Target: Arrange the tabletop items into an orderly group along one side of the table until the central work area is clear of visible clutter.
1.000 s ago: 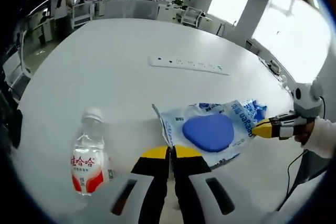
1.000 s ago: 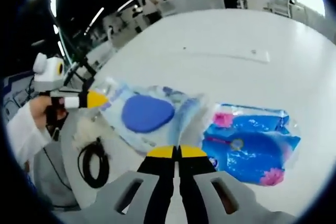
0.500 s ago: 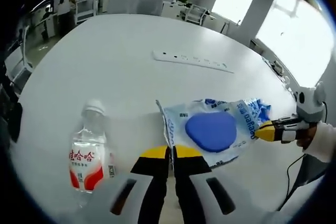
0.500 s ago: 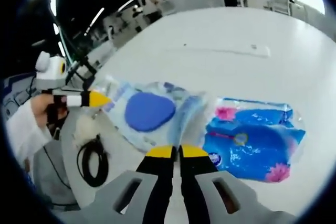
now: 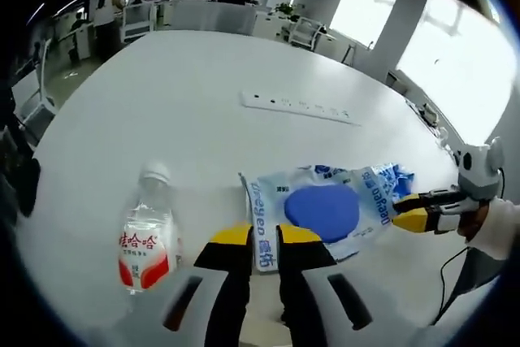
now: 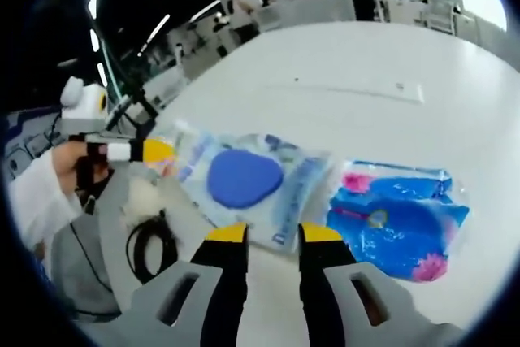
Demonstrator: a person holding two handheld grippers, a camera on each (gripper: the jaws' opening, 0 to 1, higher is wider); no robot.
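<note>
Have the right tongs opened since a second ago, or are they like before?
Yes. The right tongs were shut tip to tip before; now their yellow tips stand apart, straddling the near edge of the wipes pack on the white table.

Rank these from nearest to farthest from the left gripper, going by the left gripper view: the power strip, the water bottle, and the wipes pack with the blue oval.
1. Wipes pack: its near edge lies between the open jaws of the left gripper.
2. Water bottle: lying on the table, just off to the view's left.
3. Power strip: well beyond both, farther up the white table.
</note>
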